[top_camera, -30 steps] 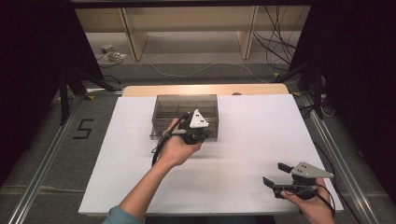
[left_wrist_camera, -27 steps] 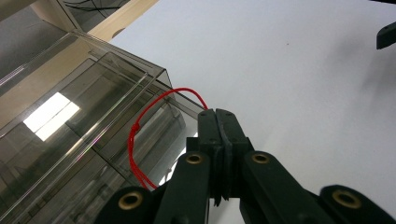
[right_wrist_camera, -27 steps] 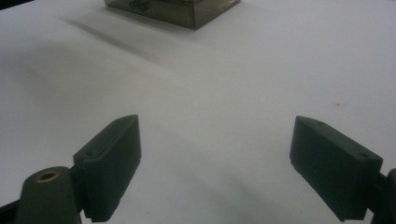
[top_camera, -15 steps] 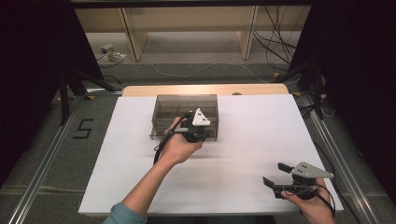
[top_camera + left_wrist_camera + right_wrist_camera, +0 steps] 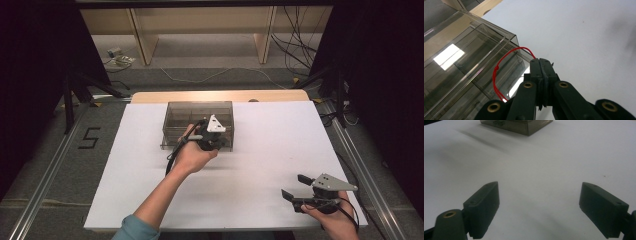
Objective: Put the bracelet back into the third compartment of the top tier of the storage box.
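Gripper-wise, left gripper (image 5: 541,72) stays clamped on the red string (image 5: 499,72), nudged over the clear box (image 5: 197,125) mid-frame; right gripper (image 5: 300,192) idles, jaws apart.

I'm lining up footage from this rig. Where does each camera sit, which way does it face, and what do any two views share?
High view: above the person's side, facing forward and down on the white table; both forearms, the left claw and the right claw show.
Left gripper view: on the left claw, looking along shut jaws pinching a red string at the smoky clear box.
Right gripper view: on the right claw, low over the table, jaws wide apart.
Shared: all three show the box.
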Tool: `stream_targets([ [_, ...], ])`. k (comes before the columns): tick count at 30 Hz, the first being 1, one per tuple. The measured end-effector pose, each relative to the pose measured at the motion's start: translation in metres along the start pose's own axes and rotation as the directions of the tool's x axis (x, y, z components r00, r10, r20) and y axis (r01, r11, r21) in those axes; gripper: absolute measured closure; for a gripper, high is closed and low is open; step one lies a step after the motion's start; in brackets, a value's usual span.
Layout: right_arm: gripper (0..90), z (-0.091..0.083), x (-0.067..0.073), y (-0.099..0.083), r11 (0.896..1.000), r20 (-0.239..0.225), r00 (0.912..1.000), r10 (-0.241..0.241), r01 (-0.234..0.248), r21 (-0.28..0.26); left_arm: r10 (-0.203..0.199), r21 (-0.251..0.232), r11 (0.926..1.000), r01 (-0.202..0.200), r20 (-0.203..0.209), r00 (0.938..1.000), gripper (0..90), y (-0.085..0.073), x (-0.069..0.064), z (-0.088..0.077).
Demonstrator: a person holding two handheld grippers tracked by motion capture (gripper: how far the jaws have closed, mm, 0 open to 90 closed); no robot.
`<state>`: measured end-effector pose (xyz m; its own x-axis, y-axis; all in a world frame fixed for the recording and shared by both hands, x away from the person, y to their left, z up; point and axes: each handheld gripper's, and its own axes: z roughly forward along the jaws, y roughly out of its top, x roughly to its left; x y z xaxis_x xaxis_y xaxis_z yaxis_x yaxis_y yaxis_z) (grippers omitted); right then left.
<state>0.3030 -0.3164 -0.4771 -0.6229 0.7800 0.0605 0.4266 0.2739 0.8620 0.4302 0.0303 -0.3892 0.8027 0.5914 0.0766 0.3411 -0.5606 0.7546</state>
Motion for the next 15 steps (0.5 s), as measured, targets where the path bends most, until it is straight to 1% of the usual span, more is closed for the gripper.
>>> stream_targets([
  [3,16.9,0.0000,0.0001,0.0000,1.000,0.000,1.0000,0.000,0.000,0.000,-0.008,-0.003,1.0000,0.008,-0.003,1.0000,89.8,0.0000,0.0013,0.0017],
  [5,16.9,-0.0002,-0.0002,0.0000,1.000,0.000,1.0000,0.000,0.000,0.000,0.000,0.000,1.0000,0.000,-0.009,1.0000,89.7,0.0003,0.0026,0.0022],
  [8,16.9,-0.0001,-0.0001,-0.0001,1.000,0.001,1.0000,0.000,0.000,-0.001,0.000,0.010,0.9999,0.000,-0.009,1.0000,89.8,0.0000,0.0033,0.0037],
  [10,16.9,0.0000,0.0000,-0.0001,1.000,0.000,1.0000,0.000,0.000,0.000,-0.010,0.008,0.9999,0.010,-0.007,0.9999,89.8,0.0000,0.0037,0.0046],
  [15,16.9,-0.0001,0.0004,0.0000,1.000,0.001,1.0000,0.003,-0.003,0.002,-0.017,0.010,0.9998,0.017,-0.006,0.9998,89.7,-0.0003,0.0055,0.0070],
])
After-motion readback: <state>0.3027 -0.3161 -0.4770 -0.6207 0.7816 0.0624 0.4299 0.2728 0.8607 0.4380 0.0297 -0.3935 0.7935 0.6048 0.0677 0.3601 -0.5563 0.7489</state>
